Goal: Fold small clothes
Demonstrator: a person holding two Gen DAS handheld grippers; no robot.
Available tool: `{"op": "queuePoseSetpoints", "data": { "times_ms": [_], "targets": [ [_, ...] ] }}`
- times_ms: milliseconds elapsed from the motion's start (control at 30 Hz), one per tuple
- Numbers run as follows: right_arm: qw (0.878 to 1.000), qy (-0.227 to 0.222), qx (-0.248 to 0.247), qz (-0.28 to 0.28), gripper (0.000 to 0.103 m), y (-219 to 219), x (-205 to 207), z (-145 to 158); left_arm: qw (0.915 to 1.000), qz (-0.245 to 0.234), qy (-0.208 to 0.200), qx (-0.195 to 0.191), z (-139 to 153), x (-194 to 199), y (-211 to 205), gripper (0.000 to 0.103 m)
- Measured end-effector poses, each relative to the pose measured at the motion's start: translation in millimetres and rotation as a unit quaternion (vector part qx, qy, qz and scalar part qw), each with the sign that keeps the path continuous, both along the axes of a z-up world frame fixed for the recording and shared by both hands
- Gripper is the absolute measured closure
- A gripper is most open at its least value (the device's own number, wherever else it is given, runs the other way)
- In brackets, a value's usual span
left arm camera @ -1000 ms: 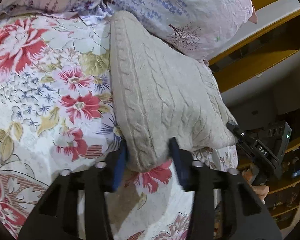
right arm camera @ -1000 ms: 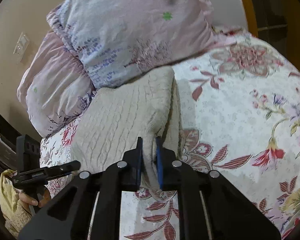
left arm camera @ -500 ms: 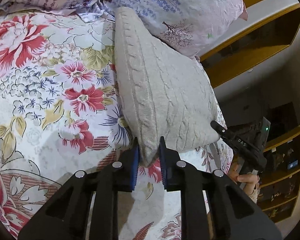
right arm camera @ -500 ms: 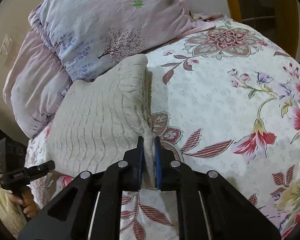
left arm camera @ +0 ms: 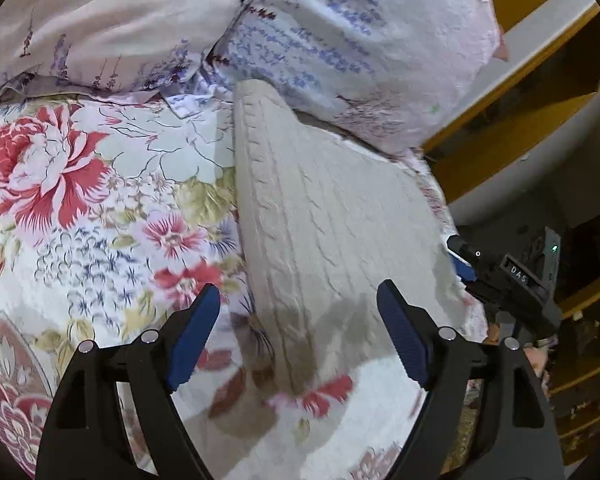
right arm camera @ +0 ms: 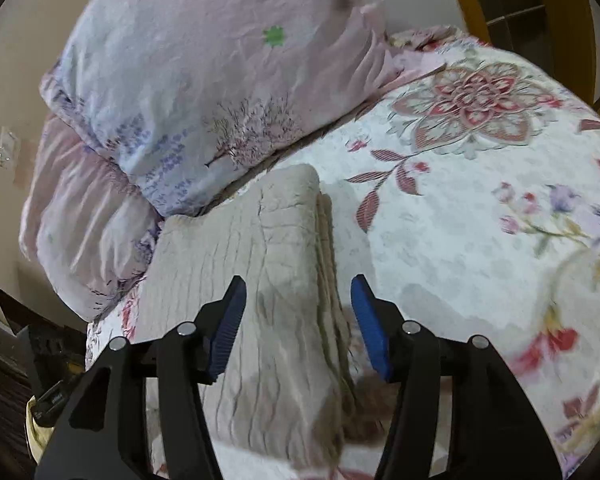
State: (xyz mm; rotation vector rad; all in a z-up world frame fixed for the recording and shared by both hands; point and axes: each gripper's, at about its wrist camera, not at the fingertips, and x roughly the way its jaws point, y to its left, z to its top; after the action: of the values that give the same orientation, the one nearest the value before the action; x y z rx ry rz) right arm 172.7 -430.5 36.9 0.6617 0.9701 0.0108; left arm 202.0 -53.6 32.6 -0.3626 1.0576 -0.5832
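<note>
sweater (left arm camera: 332, 216) folded on bedspread (left arm camera: 100, 216); left gripper (left arm camera: 298, 320), right gripper (right arm camera: 296, 316) spread.

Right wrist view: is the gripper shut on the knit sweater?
No, the right gripper is open, its blue pads apart on either side of the folded beige sweater.

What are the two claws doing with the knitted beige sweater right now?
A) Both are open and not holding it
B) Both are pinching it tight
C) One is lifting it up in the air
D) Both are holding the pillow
A: the left claw and the right claw both have their blue pads spread wide apart, and the folded sweater lies on the flowery bedspread.
</note>
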Motion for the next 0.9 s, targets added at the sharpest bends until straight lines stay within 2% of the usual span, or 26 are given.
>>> {"op": "queuePoseSetpoints", "data": {
  "times_ms": [33, 67, 100, 233, 300, 367, 433, 567, 600, 667, 700, 733, 800, 900],
  "targets": [
    [1.0, 0.007, -0.003, 0.005, 0.086, 3.0, 4.7, -3.9, 1.0, 0.002, 0.004, 0.006, -2.5, 3.5, -2.4, 0.021],
    [1.0, 0.011, -0.007, 0.016, 0.091, 7.8, 10.7, -6.7, 0.9999, 0.004, 0.009, 0.009, -5.3, 7.2, -5.1, 0.021],
    [1.0, 0.008, -0.019, 0.022, 0.092, 12.7, 14.3, -5.6, 0.9998, 0.006, 0.014, 0.01, -7.4, 10.0, -6.4, 0.021],
    [0.993, -0.056, -0.098, 0.018, 0.094, 22.9, 13.1, 23.3, 0.9998, 0.011, 0.017, 0.002, -11.1, 16.7, -10.7, 0.021],
    [0.994, -0.038, -0.097, 0.003, 0.095, 13.4, 15.5, 15.1, 0.9999, 0.008, 0.011, 0.003, -10.7, 18.1, -13.8, 0.021],
    [0.995, -0.001, -0.097, -0.004, 0.095, 6.3, 19.7, -3.1, 1.0, 0.004, 0.007, 0.005, -10.8, 18.1, -15.7, 0.021],
    [0.995, 0.017, -0.097, -0.009, 0.095, 4.4, 18.3, -17.1, 1.0, 0.003, 0.007, 0.004, -12.0, 18.1, -16.7, 0.021],
    [0.993, 0.025, -0.115, -0.014, 0.092, 7.8, 17.0, -21.1, 1.0, -0.001, 0.008, 0.001, -15.0, 17.4, -16.4, 0.021],
    [0.992, 0.028, -0.119, -0.014, 0.089, 8.6, 16.7, -21.9, 1.0, -0.001, 0.009, 0.0, -15.6, 17.7, -16.6, 0.021],
    [0.993, 0.032, -0.116, -0.019, 0.076, 4.2, 16.3, -18.1, 0.9999, -0.001, 0.011, -0.003, -17.1, 20.0, -18.8, 0.021],
    [0.993, 0.031, -0.112, -0.028, 0.061, 0.8, 12.7, -14.8, 0.9999, -0.001, 0.011, -0.004, -17.4, 19.8, -19.1, 0.021],
    [0.993, 0.02, -0.109, -0.041, 0.058, -1.7, 9.2, -7.8, 0.9999, -0.002, 0.011, -0.004, -17.4, 19.9, -19.1, 0.02],
    [0.993, -0.012, -0.11, -0.049, 0.058, -1.5, 1.6, 5.1, 0.9999, -0.003, 0.01, -0.005, -16.7, 19.3, -17.9, 0.02],
    [0.992, -0.046, -0.112, -0.029, 0.058, 8.4, -2.9, 18.4, 0.9999, -0.001, 0.012, -0.008, -16.9, 20.4, -17.7, 0.019]
  ]
}}
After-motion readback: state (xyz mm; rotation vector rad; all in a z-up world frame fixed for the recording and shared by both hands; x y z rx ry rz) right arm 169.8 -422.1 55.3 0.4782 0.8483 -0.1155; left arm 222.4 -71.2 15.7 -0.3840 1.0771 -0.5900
